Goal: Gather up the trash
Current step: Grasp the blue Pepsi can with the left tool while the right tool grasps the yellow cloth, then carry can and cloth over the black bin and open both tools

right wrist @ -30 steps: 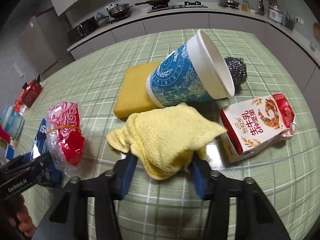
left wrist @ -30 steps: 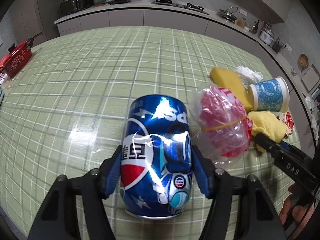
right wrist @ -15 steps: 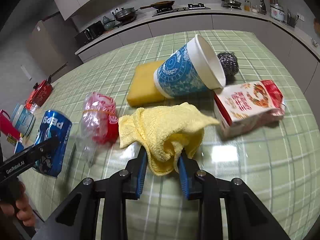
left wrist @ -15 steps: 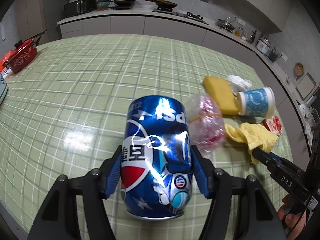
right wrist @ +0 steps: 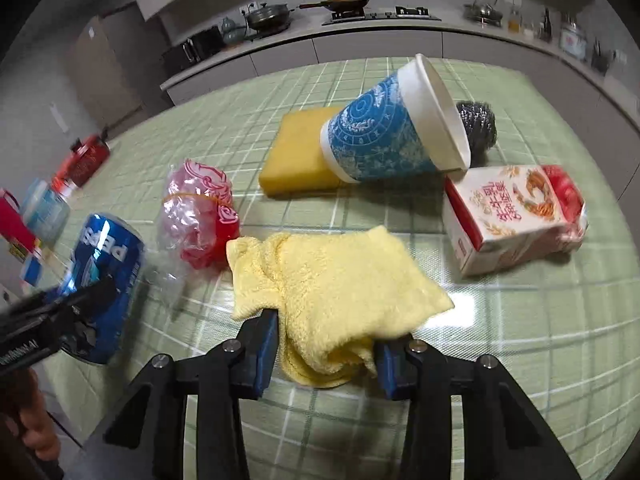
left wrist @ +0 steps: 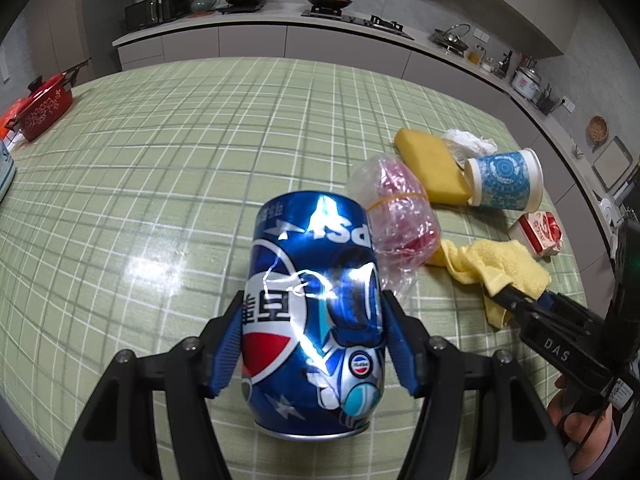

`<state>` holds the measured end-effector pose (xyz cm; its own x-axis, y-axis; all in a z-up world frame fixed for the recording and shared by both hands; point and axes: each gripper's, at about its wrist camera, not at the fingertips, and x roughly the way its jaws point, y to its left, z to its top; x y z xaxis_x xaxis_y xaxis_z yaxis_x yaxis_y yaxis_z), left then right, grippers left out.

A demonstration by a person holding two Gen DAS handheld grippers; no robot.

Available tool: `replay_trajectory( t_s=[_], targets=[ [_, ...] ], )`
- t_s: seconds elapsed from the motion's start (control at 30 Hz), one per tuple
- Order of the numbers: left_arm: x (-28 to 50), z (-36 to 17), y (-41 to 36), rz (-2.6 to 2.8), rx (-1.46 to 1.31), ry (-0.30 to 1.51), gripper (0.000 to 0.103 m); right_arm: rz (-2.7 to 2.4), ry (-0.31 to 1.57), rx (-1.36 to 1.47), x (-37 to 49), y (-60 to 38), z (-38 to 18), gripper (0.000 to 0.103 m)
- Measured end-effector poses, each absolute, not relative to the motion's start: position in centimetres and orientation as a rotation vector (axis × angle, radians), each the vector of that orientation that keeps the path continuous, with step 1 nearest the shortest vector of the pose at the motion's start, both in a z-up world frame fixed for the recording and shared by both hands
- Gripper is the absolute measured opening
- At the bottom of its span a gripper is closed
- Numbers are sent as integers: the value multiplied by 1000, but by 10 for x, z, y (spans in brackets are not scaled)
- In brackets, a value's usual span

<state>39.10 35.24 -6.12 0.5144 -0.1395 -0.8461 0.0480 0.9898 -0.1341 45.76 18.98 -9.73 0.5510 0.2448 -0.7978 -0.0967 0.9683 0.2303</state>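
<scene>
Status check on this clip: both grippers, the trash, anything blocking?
Left gripper shut on the soda can. Right gripper around the yellow cloth, grip unclear. Paper cup, milk carton on table; path clear.
</scene>
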Motion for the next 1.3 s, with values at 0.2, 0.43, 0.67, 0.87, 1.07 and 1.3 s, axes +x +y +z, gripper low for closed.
replay_trajectory(
  t_s=[0.2,0.43,0.67,0.87,1.07,1.3],
  targets=[
    [375,-42,339,-118,-110,981,65,214,888,223,434,170,-68,41],
    [362,-24,297,-149,-112,932,65,213,819,243,407,135,-35,41],
    [344,-18,247,-170,-111,912,65,218,784,254,383,91,-17,41],
    [335,-12,204,-259,-54,898,65,134,747,300,350,51,-7,41],
    [331,-19,170,-385,-6,912,64,-5,754,343,313,16,-9,41],
    [309,-22,111,-498,49,934,64,-118,750,408,268,-36,-15,41]
  ],
)
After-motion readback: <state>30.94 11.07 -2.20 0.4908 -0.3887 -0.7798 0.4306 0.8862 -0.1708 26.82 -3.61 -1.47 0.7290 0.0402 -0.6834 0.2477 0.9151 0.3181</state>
